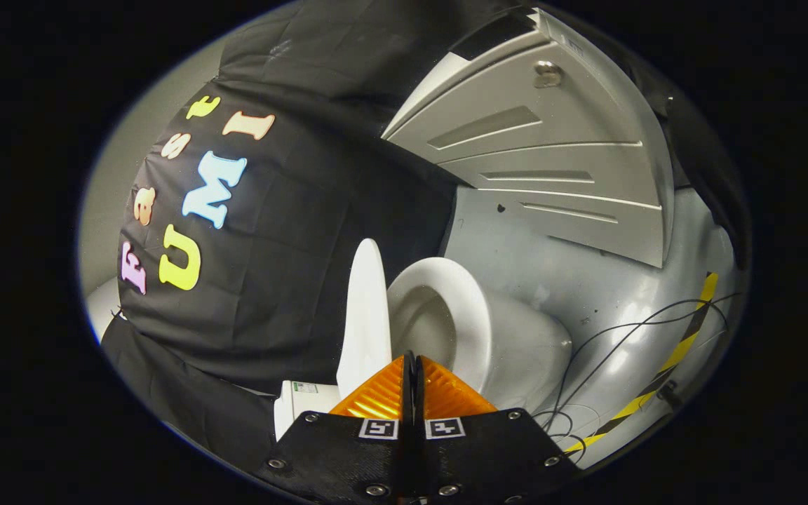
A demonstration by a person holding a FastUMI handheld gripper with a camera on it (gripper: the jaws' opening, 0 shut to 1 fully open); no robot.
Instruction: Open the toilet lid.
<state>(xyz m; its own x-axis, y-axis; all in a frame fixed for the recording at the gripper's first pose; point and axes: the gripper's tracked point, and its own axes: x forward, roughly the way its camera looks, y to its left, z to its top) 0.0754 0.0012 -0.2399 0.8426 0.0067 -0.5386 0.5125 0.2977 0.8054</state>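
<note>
The white ceramic toilet bowl (509, 344) lay open, its white oval plastic lid (367, 315) raised just beyond the gripper (411, 375) — jaws pressed together, empty. The lid could drop back (if nudged).

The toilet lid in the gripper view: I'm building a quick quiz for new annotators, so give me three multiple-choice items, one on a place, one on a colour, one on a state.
1. Where do the cables lie?
A. on the floor beside the toilet bowl
B. inside the bowl
C. across the lid

2. What colour is the toilet bowl?
A. black
B. white
C. blue

3. How is the toilet lid?
A. flat on the bowl
B. lying on the floor
C. raised off the bowl

Key: 1 A, they trail over the grey floor; 2 B, its rim is white; 3 C, the bowl's opening shows, and the gripper, fingers together, sits just before it.
</note>
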